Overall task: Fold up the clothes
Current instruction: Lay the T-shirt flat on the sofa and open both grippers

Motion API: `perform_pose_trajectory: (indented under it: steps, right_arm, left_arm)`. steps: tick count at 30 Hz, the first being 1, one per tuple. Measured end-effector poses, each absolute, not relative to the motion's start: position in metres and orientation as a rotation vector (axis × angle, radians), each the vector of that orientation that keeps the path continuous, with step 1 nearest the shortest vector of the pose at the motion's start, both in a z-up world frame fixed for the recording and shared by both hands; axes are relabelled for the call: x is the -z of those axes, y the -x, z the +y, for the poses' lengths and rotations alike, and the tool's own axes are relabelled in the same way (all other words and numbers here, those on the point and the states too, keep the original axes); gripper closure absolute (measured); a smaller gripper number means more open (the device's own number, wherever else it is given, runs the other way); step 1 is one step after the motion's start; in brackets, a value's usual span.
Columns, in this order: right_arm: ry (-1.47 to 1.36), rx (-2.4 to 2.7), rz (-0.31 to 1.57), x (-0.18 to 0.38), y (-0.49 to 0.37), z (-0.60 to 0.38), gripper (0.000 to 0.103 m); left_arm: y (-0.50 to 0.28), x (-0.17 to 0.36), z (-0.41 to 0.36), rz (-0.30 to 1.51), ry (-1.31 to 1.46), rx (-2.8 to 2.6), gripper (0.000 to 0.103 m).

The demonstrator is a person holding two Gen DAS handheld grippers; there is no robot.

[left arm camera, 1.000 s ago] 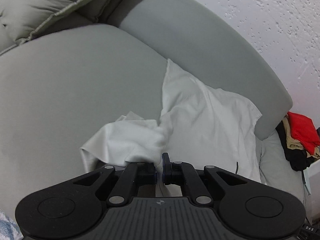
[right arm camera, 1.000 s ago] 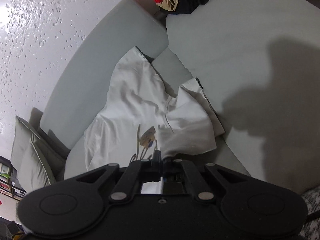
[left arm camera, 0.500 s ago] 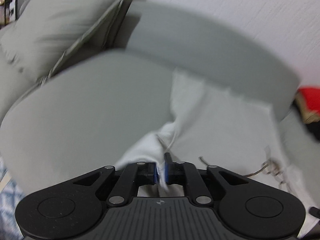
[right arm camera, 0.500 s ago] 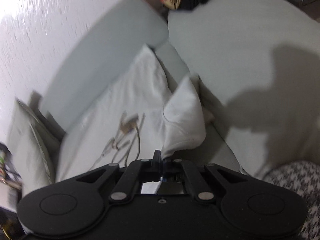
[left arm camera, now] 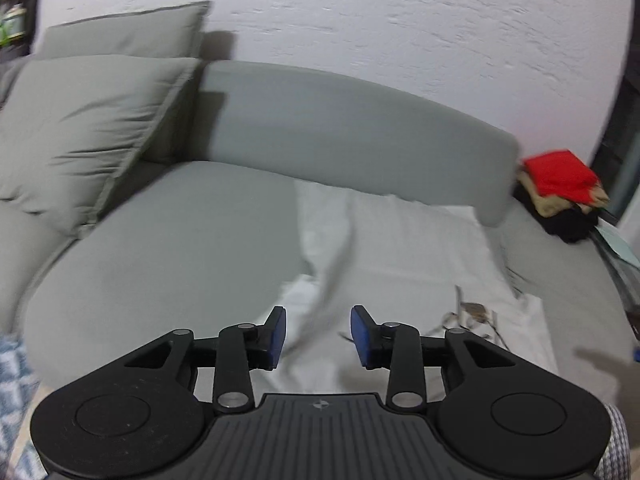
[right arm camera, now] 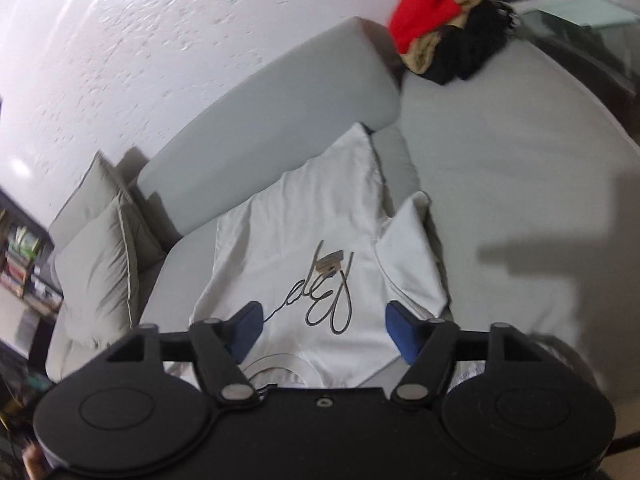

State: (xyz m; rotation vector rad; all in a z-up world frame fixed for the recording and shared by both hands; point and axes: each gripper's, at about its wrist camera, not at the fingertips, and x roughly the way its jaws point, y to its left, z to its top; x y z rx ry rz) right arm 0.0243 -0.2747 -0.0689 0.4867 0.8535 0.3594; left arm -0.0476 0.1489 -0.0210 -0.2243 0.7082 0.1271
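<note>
On grey sofa (right arm camera: 500, 168): white shirt (right arm camera: 304, 232) spread flat; left tongs (left arm camera: 318, 334), right tongs (right arm camera: 322, 326) wide open, empty.

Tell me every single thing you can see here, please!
white T-shirt: one, white with a dark looping script print, spread on the sofa seat in front of both grippers
sofa: one, grey, against the wall
backrest bolster: one, grey, behind the shirt
cushions: two, grey, stacked at the sofa's left end
clothes pile: one, red, tan and black, past the bolster's right end
wall: one, white, textured
shelf: one, dark, colourful items, far left
left gripper: one, black with blue pads, open
right gripper: one, black with blue pads, open
</note>
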Motion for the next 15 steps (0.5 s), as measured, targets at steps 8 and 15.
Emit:
perform_pose_trajectory:
  steps: [8,15]
  right_arm:
    - [-0.428,-0.374,1.032,0.158,-0.073,-0.214,0.096]
    - [-0.260,-0.298,1.015,0.177,-0.074,-0.199,0.096]
  left_arm:
    - [-0.009,0.097,0.073,0.900,0.116,-0.065,0.087]
    - [-0.014,0.126,0.041,0.970,-0.073,-0.056,0.085]
